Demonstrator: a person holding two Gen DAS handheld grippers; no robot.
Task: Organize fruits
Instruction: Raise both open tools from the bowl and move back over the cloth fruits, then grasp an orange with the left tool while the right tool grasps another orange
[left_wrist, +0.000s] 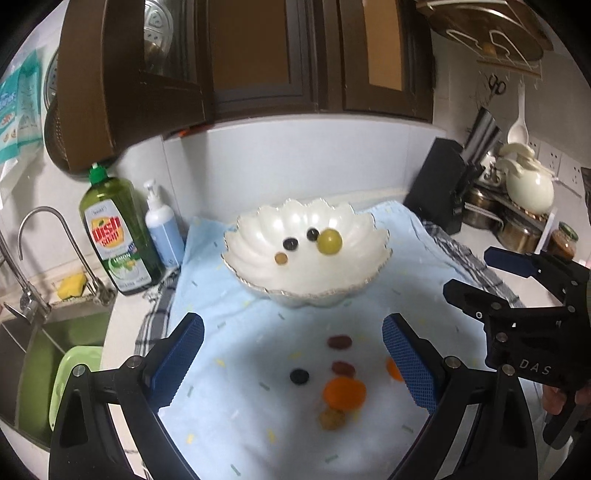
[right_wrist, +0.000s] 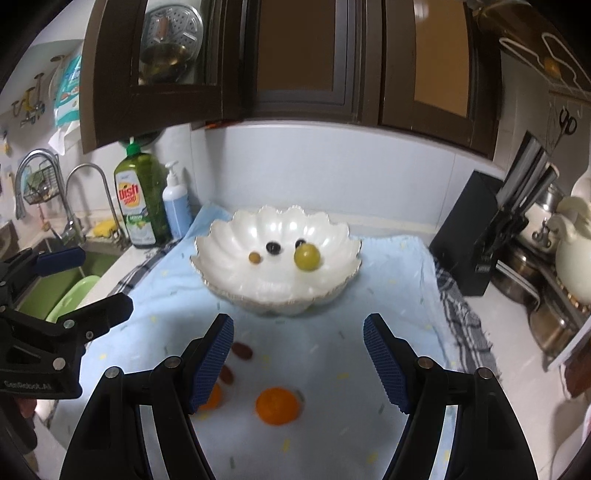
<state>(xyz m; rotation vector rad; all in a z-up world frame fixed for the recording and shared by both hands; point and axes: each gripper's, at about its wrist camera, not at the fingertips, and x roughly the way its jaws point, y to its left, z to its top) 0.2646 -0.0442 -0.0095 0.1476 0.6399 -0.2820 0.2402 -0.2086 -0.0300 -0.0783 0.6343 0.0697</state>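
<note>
A white scalloped bowl (left_wrist: 258, 273) (right_wrist: 229, 273) stands on a light blue towel (left_wrist: 229, 302) (right_wrist: 166, 295). In it lie a green grape (left_wrist: 329, 241) (right_wrist: 306, 258), two dark berries (left_wrist: 290, 243) (right_wrist: 273, 247) and a small brown fruit (left_wrist: 281, 258) (right_wrist: 254, 257). In front of the bowl on the towel lie an orange fruit (left_wrist: 344, 393) (right_wrist: 277, 405), two red-brown fruits (left_wrist: 339, 341), a dark berry (left_wrist: 299, 376) and others. My left gripper (left_wrist: 293, 363) is open above these. My right gripper (right_wrist: 299, 363) is open above the towel, empty.
A green dish soap bottle (left_wrist: 118, 236) (right_wrist: 142, 199) and a blue pump bottle (left_wrist: 164, 229) stand left of the towel, beside a tap (left_wrist: 55, 254) and sink (left_wrist: 40, 354). A black knife block (right_wrist: 476, 229) and pots (right_wrist: 554, 314) stand right.
</note>
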